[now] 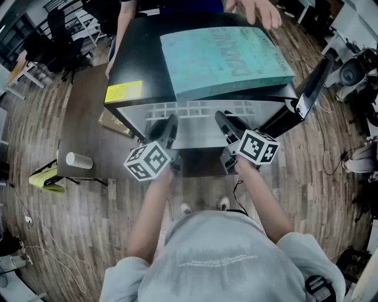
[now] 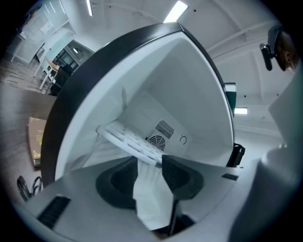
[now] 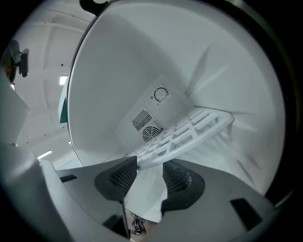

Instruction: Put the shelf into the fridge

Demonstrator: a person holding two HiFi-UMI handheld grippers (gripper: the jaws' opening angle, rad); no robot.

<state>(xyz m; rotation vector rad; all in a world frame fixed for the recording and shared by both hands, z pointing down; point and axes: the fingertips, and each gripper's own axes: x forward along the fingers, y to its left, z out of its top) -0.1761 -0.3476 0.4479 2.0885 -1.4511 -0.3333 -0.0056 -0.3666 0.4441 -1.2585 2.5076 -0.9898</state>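
At fridge (image 1: 142,59) mouth: left gripper (image 2: 150,163), right gripper (image 3: 150,163) level, jaws apart, at shelf (image 3: 189,132).

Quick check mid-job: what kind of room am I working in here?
Probably an office or lab workspace, not a kitchen: office chairs at the back, loose cables across the wood-look floor, and strip lights overhead.

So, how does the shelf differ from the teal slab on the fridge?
The shelf is white with open slots; the slab is teal and solid. The shelf sits in the opening of the fridge; the slab lies on top. The shelf is thin, the slab thick. Both are flat panels.
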